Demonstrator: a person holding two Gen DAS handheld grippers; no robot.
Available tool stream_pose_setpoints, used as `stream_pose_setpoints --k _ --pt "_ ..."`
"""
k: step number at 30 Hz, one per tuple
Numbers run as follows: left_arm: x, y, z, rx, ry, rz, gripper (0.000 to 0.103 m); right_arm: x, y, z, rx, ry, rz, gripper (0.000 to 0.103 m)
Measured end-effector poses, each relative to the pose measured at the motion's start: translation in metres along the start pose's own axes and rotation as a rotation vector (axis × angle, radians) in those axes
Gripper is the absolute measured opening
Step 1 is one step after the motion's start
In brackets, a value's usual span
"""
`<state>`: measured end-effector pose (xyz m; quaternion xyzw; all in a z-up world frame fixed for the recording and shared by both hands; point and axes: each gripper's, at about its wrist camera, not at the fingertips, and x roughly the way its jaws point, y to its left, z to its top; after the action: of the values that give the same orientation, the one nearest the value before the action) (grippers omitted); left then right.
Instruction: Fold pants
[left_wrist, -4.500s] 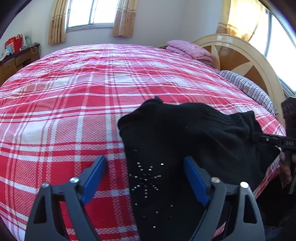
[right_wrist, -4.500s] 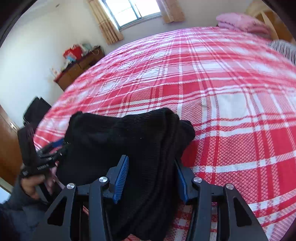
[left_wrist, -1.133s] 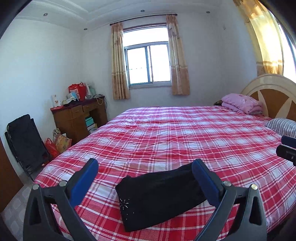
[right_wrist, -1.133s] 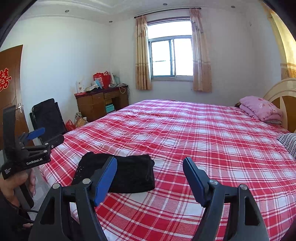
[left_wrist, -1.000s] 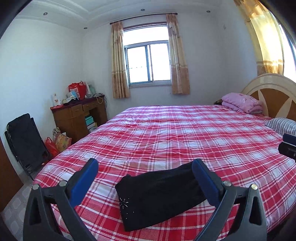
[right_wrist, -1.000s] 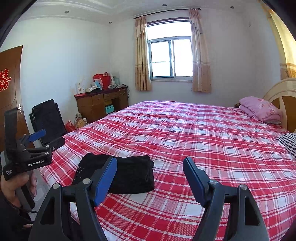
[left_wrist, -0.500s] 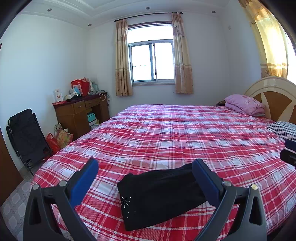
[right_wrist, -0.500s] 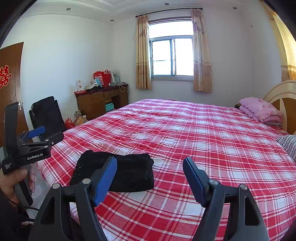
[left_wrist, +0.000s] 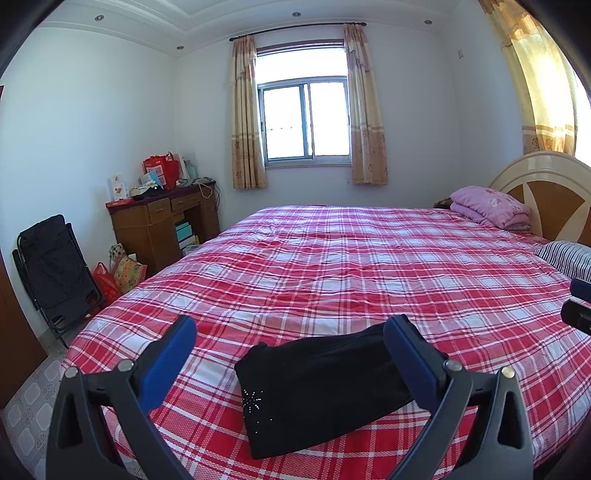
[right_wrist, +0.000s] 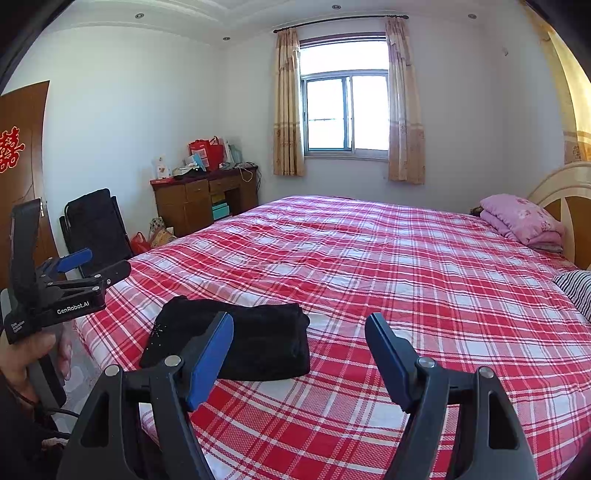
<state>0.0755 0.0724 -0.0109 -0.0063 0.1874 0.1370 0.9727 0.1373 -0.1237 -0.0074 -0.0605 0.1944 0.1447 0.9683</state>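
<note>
Right gripper (left_wrist: 578, 308) is cut off by the left wrist view's right edge, only a dark sliver shows. Blue finger (right_wrist: 208, 360) hides the folded black pants' (right_wrist: 266, 339) near edge. Striped pillow (right_wrist: 576, 291) is clipped at the frame edge.

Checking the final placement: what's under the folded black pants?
The folded black pants lie flat on the red plaid bedspread, near its front edge. Whatever sits directly beneath them is covered.

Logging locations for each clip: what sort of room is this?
A home bedroom, most likely: a large bed with a headboard, a folded pink quilt, and a cluttered wooden desk under a curtained window.
</note>
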Motion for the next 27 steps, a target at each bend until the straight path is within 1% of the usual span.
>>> stream_pose_setpoints --k 15,18,25,27 --pt "0.001 0.002 -0.001 -0.002 -0.004 0.000 0.103 0.000 0.001 0.000 -0.003 0.002 0.001 0.075" --pt "0.001 0.003 -0.001 -0.017 -0.004 -0.009 0.103 0.001 0.001 -0.001 -0.004 0.003 0.000 0.075" --pt "0.012 0.009 -0.006 -0.084 0.055 -0.020 0.103 0.003 0.003 -0.004 -0.013 0.012 -0.001 0.075" --pt "0.015 0.009 -0.008 -0.078 0.070 -0.014 0.103 0.004 0.004 -0.005 -0.019 0.015 0.000 0.075"
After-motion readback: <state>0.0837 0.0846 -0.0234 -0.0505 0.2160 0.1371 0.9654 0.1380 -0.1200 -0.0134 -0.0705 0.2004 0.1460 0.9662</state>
